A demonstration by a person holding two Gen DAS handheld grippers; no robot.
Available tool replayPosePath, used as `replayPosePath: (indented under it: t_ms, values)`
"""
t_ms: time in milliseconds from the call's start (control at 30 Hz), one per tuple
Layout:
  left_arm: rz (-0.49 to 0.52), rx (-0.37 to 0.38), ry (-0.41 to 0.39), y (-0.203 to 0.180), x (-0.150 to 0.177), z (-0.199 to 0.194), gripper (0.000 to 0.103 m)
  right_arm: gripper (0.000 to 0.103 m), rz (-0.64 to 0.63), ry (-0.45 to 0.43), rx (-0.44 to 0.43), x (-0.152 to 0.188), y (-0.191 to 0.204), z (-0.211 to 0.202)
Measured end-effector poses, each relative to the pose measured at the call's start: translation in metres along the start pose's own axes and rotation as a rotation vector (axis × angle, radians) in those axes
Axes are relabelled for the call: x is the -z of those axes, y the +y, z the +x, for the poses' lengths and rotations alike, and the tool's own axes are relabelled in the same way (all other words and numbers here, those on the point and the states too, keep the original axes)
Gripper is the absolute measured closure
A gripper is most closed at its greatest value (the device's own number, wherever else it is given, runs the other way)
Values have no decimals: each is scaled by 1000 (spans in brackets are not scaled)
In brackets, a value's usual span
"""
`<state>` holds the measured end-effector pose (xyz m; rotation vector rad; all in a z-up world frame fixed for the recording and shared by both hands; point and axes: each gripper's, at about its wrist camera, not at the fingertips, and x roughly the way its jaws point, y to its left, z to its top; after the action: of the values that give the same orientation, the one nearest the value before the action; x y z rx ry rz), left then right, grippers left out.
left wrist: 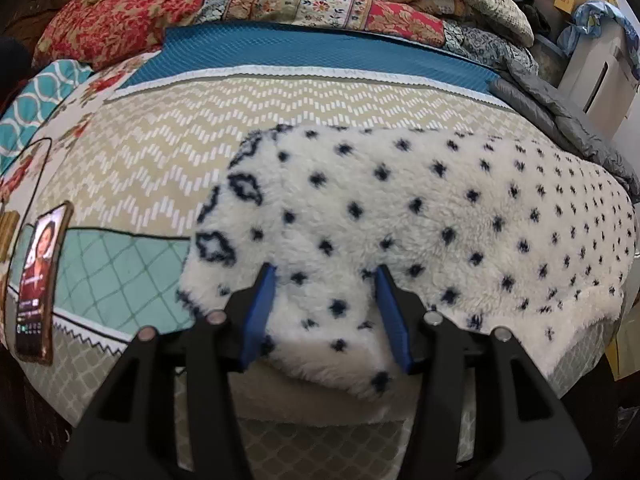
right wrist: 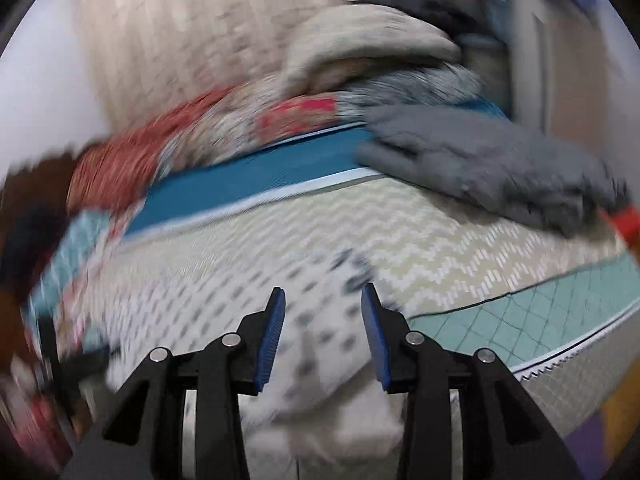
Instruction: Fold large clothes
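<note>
Pointing steeply down at lower centre, the left claw (left wrist: 326,316) stands spread over the white, dark-dotted fleece garment (left wrist: 420,216); the right claw (right wrist: 323,334), blurred, is likewise spread above it.

bedspread (left wrist: 168,148) bare at left — phone (left wrist: 38,284), quilts (left wrist: 248,4) bordering

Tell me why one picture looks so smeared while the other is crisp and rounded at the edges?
Right wrist view: motion blur smears the white fleece garment with dark dots and the grey quilted cloth. Left wrist view: sharp, the same garment clear, though the fisheye lens bows the bed's edges.
</note>
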<state>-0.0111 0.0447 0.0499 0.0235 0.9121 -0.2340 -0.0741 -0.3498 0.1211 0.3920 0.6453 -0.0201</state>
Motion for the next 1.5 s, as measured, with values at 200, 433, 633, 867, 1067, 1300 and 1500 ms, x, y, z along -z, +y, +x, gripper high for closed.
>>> replayPosePath:
  t_ms: [200,433,633,867,1067,1300,1500]
  values:
    - [24,-35,18,-2,-10,9,50,16,33,320,-20,60,-10,70]
    - [96,-104,-7,-16,-3,13,48,16,28,255,7,78,-9,61]
    - [6,-62,-19,8,-4,-22,44,20,77,148,9,71,-20,26]
    - [-77,-30,-127,13,-15,-72,44,20,-12,43,23,55,-1,1]
    - [2,-28,-128,-28,-37,-57,44,20,-109,44,-53,40,42,27]
    - [78,-96,-27,-53,-49,6,44,21,-158,136,-38,49,60,79]
    - [126,-150,23,-58,-49,42,38,22,-188,156,-31,72,54,97]
